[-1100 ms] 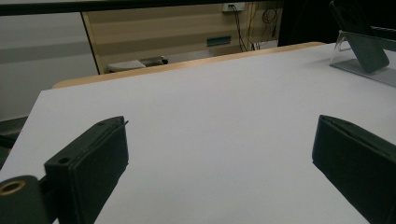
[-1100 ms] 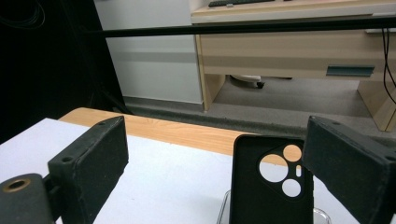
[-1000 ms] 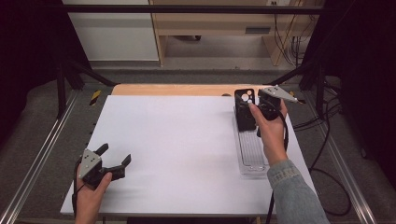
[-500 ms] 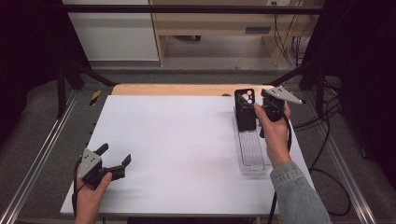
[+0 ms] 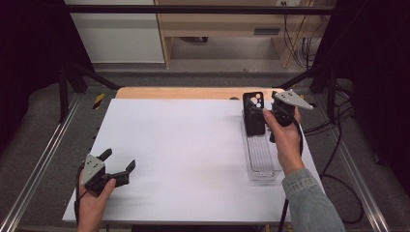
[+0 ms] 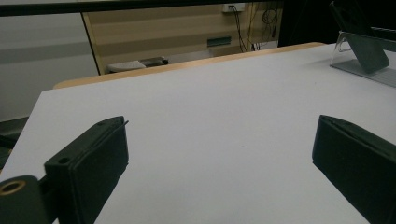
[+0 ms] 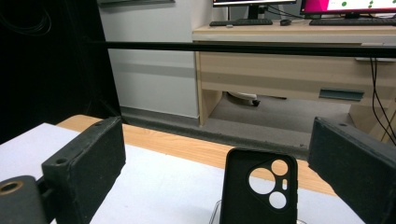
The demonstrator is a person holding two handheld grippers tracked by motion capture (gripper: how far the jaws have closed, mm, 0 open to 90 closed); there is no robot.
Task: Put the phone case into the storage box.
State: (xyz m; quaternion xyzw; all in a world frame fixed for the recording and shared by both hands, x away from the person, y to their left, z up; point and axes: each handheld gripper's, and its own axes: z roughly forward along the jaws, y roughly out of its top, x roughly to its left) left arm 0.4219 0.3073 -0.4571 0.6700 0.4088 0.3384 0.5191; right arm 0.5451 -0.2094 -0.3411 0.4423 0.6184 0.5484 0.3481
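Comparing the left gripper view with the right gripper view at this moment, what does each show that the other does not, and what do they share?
Left gripper view alone: the clear plastic tray at far right, with the black phone case leaning in it, seen from the side. Right gripper view alone: the black phone case's inner face with its round camera cut-outs, and monitors and a keyboard on the wooden desk. Shared: wide-open black jaws, the white table top and its wooden far edge.

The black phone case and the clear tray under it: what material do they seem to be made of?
The phone case looks like matte soft plastic or rubber: it is dull black with no glare and has rounded camera cut-outs. I cannot tell which. The tray looks like clear hard plastic, perhaps acrylic: the white table shows through it, and its edges catch light.
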